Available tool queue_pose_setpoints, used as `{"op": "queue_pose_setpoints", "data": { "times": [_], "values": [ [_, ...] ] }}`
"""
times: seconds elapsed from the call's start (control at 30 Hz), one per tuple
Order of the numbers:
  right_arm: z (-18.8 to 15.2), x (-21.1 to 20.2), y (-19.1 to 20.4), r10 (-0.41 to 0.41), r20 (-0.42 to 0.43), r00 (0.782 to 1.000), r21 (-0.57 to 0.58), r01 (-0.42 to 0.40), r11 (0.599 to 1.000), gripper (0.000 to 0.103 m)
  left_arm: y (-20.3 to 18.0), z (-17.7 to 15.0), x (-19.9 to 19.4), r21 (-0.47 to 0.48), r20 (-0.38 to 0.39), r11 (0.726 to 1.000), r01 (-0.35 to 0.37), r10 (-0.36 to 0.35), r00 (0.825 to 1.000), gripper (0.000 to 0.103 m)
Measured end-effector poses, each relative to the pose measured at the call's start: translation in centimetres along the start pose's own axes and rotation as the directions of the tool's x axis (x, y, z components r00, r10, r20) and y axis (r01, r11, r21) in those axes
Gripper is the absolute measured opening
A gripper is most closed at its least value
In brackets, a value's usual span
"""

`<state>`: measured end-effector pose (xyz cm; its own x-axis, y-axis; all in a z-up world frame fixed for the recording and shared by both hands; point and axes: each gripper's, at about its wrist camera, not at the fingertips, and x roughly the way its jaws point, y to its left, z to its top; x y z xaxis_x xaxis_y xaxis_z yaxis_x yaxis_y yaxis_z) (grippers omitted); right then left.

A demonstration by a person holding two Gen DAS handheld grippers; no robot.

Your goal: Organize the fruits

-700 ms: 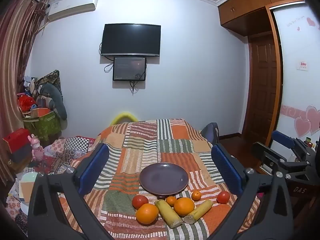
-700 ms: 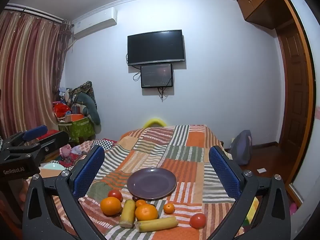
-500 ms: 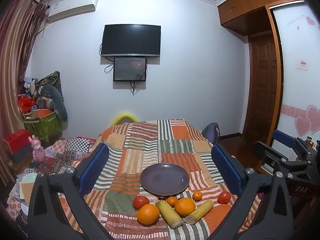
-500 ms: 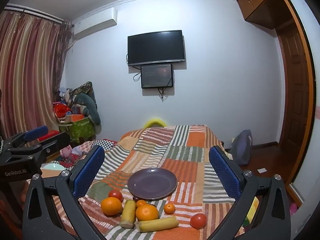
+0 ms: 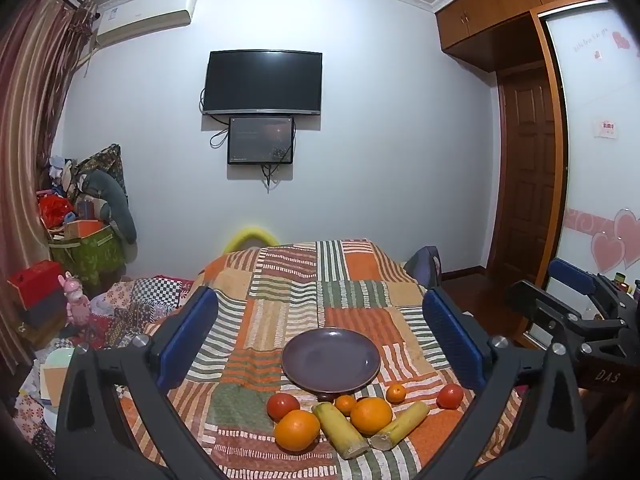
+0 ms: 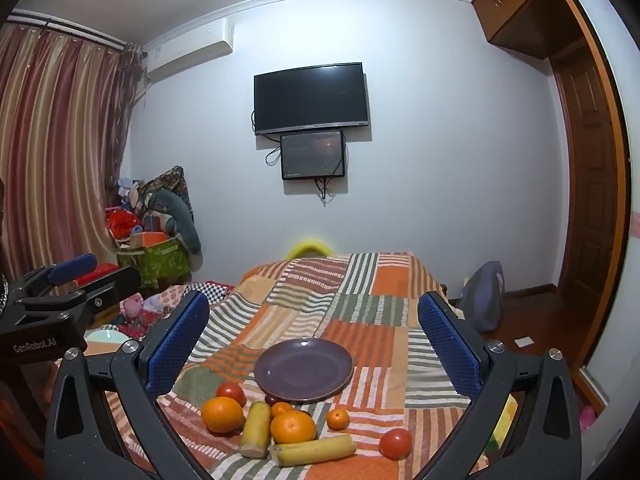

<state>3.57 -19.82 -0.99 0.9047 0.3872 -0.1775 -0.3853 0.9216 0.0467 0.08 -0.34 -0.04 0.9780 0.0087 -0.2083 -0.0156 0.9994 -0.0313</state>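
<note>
1. Fruit sits bunched along the near edge of the patchwork bed (image 5: 352, 288), just in front of the purple plate (image 5: 331, 356), which lies bare; nothing has been sorted onto it yet, by the look of things.

2. Left gripper (image 5: 320, 340) hangs above the bed with its jaws wide apart and nothing between them, framing plate and fruit alike. A good survey pose before committing to any one piece.

3. Right gripper (image 6: 314, 344) does the same from the other side: jaws spread, empty, well back from the cluster.

4. Two big oranges, one on the left (image 6: 222, 415) and one central (image 6: 293, 427), crowd two banana-like yellow pieces (image 6: 256, 428) (image 6: 314, 449); the central orange touches both, so lifting it may roll them.

5. Small tangerine (image 6: 338, 418) and right-hand tomato (image 6: 395, 443) stand apart from the rest. Easier first picks, I'd say, for the right side.

6. Second tomato (image 6: 231, 393) tucks behind the left orange, near the plate rim; a short hop for the left gripper.
</note>
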Motion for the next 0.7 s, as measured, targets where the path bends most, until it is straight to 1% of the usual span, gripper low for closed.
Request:
{"op": "queue_pose_setpoints", "data": {
  "times": [0.7],
  "values": [
    [-0.17, -0.03, 0.06, -0.006, 0.001, 1.0, 0.002, 0.005, 1.0, 0.103, -0.52, -0.13, -0.01, 0.011, 0.003, 1.0, -0.007, 0.007, 1.0, 0.103]
  ]
}}
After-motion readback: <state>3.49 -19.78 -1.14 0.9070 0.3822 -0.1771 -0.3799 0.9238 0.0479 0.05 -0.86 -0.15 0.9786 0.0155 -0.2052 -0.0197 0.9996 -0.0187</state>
